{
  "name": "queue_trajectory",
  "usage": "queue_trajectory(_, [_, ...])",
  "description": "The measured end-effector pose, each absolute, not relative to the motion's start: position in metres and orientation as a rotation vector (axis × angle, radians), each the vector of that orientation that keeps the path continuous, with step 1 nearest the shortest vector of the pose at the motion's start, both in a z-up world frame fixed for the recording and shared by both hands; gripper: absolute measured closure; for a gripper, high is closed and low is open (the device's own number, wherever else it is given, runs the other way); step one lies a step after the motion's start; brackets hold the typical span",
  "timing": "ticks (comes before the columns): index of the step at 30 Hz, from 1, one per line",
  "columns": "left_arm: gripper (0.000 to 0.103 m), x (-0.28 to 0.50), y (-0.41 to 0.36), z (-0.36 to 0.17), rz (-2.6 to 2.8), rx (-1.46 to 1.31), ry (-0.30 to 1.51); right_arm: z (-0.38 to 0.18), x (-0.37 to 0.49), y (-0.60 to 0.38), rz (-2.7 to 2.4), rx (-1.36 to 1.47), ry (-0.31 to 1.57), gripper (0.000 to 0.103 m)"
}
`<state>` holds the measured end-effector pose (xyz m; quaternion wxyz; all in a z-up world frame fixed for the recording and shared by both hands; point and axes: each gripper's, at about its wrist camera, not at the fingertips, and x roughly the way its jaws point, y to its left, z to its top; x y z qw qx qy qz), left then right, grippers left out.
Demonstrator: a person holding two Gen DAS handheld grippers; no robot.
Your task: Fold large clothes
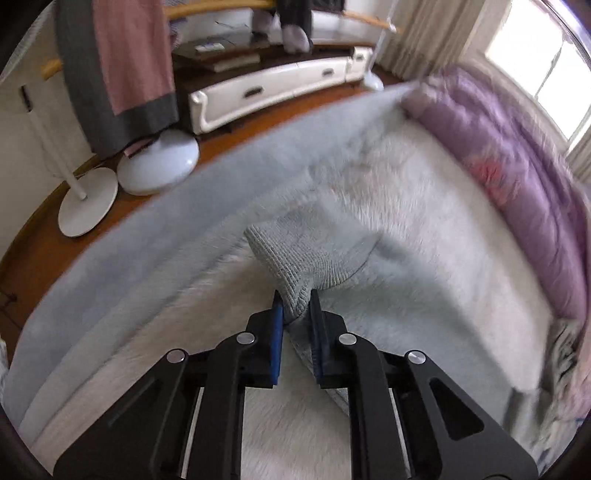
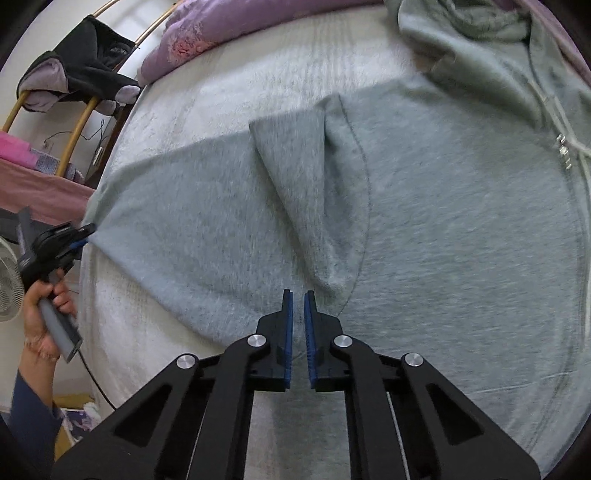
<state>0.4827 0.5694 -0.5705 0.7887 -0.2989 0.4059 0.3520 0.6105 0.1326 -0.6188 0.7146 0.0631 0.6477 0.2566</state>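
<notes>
A large grey hoodie lies spread on a white fuzzy bed cover, hood at the top right. One sleeve stretches left to its ribbed cuff. My left gripper is shut on that cuff; in the right wrist view the left gripper pinches the sleeve end at the bed's left edge, held by a hand. My right gripper points down at the shoulder, its blue pads nearly touching and pinching a raised fold of the fabric.
A purple quilt is bunched along the far side of the bed. Two white fan bases stand on the wooden floor beside a white drawer cabinet. A pink-and-grey cloth hangs from a rack. A window is at the right.
</notes>
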Motion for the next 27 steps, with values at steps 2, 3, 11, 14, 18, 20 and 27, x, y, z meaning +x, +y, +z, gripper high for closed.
queue_trajectory(2, [0.091, 0.473, 0.562, -0.548, 0.759, -0.633, 0.830, -0.636, 0.614, 0.132, 0.551, 0.150, 1.464, 0.103])
queue_trajectory(3, [0.091, 0.470, 0.552, -0.532, 0.747, -0.610, 0.809, -0.641, 0.617, 0.130, 0.557, 0.167, 1.470, 0.103])
queue_trajectory(11, [0.091, 0.496, 0.404, -0.398, 0.552, -0.475, 0.588, -0.587, 0.626, 0.053, 0.637, 0.297, 1.407, 0.099])
queue_trajectory(14, [0.091, 0.525, 0.332, -0.375, 0.449, -0.447, 0.568, -0.554, 0.635, -0.019, 0.588, 0.307, 1.323, 0.098])
queue_trajectory(18, [0.091, 0.584, 0.200, -0.384, 0.293, -0.393, 0.617, -0.518, 0.650, -0.119, 0.485, 0.274, 1.232, 0.098])
queue_trajectory(20, [0.091, 0.605, 0.149, -0.399, 0.237, -0.373, 0.642, -0.499, 0.659, -0.175, 0.420, 0.260, 1.188, 0.098])
queue_trajectory(27, [0.091, 0.670, -0.034, -0.502, 0.019, -0.297, 0.860, -0.475, 0.685, -0.335, 0.139, 0.188, 1.093, 0.097])
